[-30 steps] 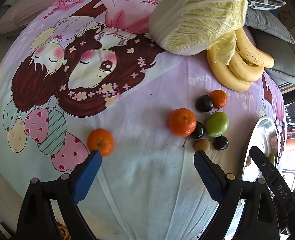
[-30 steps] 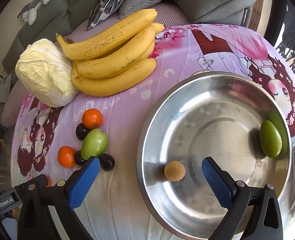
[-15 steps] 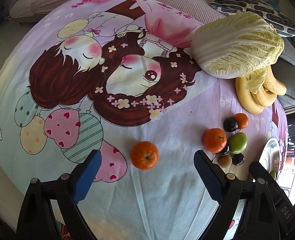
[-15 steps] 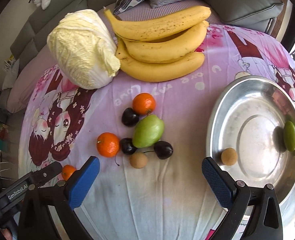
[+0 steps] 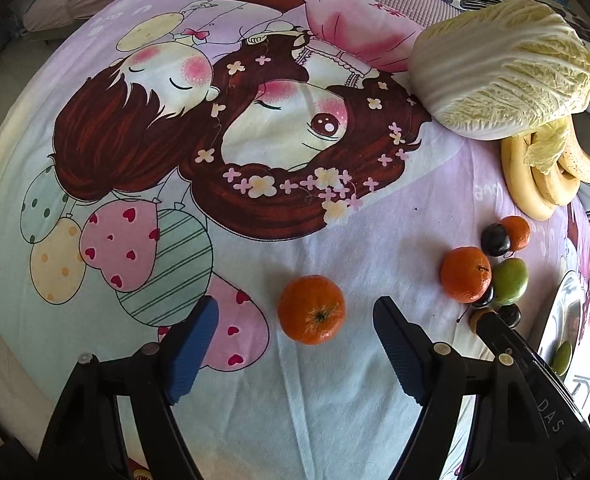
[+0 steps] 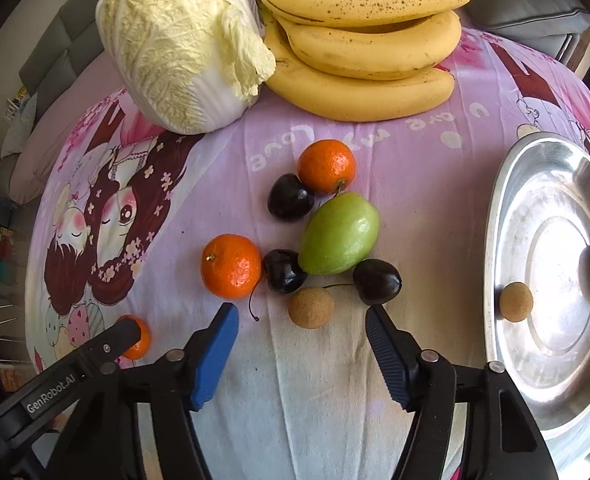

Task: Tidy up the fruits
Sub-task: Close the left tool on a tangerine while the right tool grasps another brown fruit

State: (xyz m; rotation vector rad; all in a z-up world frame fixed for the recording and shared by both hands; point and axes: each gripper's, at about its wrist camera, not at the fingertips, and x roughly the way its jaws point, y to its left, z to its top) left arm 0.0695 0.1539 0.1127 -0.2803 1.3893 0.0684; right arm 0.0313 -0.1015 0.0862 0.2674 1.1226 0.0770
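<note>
We see a soft, creased cotton cloth [image 5: 335, 380] w/ cartoon girls, balloons and hearts printed in pink, lilac and pale green; grey sofa cushions [image 6: 527, 4] sit at the far edge. Far side: a crinkly pale napa cabbage [image 6: 179, 44] touching a bunch of smooth speckled bananas [image 6: 367, 52]. Mid-cloth, a tight cluster: two dimpled mandarins [image 6: 231, 266], glossy dark cherries [image 6: 285, 272], a waxy green oval fruit [image 6: 339, 234] and a rough tan longan [image 6: 311, 307]. On the right, a shiny round steel bowl [image 6: 507, 208] holds another longan [image 6: 515, 302]. The right gripper [image 6: 301, 328] is closing, the tan longan just beyond its tips, nothing pinched. The left gripper [image 5: 295, 318] is also closing, a lone mandarin [image 5: 311, 309] btwn its blue ribbed pads [image 5: 193, 344], not touched.
</note>
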